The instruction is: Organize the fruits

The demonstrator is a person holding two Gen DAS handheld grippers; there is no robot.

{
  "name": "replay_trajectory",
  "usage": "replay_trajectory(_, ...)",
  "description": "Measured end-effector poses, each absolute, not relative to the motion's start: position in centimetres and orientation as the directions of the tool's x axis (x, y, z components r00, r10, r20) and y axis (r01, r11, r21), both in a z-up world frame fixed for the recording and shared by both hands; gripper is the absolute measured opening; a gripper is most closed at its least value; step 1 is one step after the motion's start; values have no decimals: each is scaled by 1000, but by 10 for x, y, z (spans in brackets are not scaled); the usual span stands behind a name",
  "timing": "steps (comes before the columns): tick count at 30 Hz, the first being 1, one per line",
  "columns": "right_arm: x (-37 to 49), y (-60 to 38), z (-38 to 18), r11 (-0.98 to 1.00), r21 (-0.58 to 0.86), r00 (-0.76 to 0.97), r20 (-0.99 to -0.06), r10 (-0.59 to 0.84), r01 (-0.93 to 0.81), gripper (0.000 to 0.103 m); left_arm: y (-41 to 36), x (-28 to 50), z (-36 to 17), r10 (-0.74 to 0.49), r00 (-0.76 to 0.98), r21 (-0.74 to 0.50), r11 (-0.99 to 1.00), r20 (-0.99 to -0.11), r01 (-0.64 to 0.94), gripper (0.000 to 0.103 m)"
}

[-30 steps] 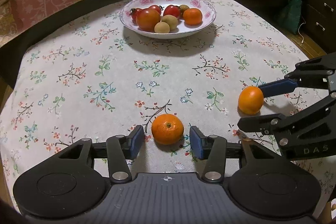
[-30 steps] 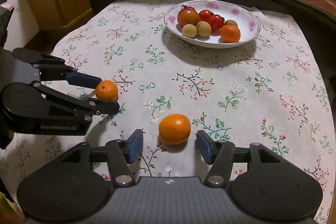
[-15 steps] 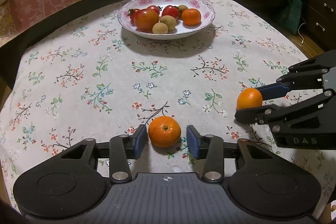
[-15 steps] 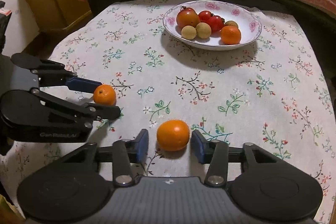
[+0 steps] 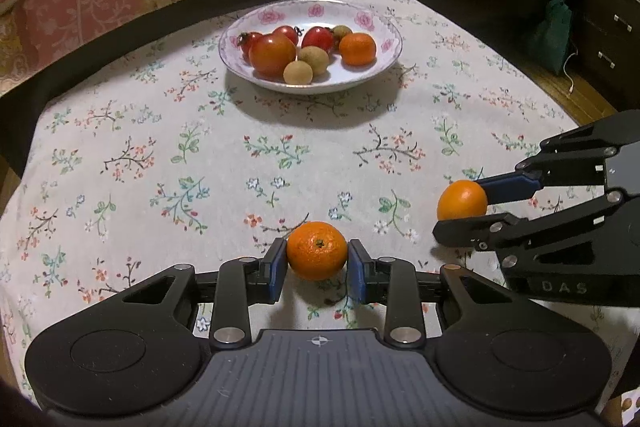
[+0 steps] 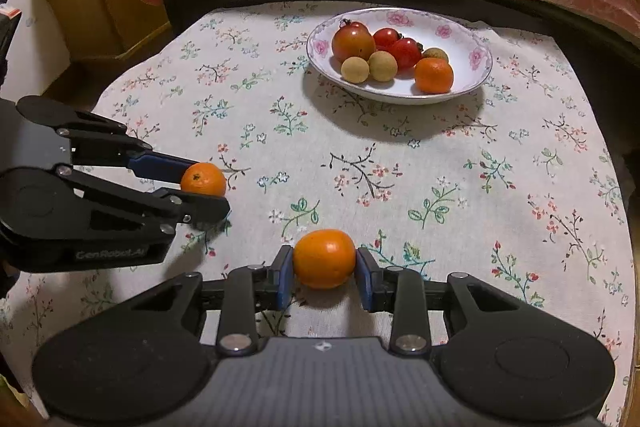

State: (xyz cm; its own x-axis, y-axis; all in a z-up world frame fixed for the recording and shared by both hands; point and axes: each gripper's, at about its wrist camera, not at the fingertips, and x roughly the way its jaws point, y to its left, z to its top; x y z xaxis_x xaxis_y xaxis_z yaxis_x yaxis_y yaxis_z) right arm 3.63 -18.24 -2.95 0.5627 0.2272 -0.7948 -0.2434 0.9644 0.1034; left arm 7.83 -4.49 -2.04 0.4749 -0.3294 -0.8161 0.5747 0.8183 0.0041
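My left gripper (image 5: 317, 259) is closing, blue pads touching both sides of a stem-up mandarin (image 5: 317, 255) on the floral tablecloth (image 5: 120, 155). My right gripper (image 6: 324, 265) is closing too, pads pressed on a smooth orange (image 6: 324, 259) beside it. Further back, the flowered plate (image 6: 476, 59) holds tomatoes, longans and another mandarin (image 6: 433, 75).

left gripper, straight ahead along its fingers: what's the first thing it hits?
The tangerine already between the left gripper pads as the jaws close. Past it, the line probably runs into the floral tablecloth short of the fruit plate; depth is unclear.
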Motion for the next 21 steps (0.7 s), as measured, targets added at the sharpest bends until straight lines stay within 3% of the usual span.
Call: replay_trajectory(21, 46, -184, -14, 966, 131, 596, -765, 242, -224, 33, -56, 82, -13, -359, 495, 3, 808, -791, 590, 40)
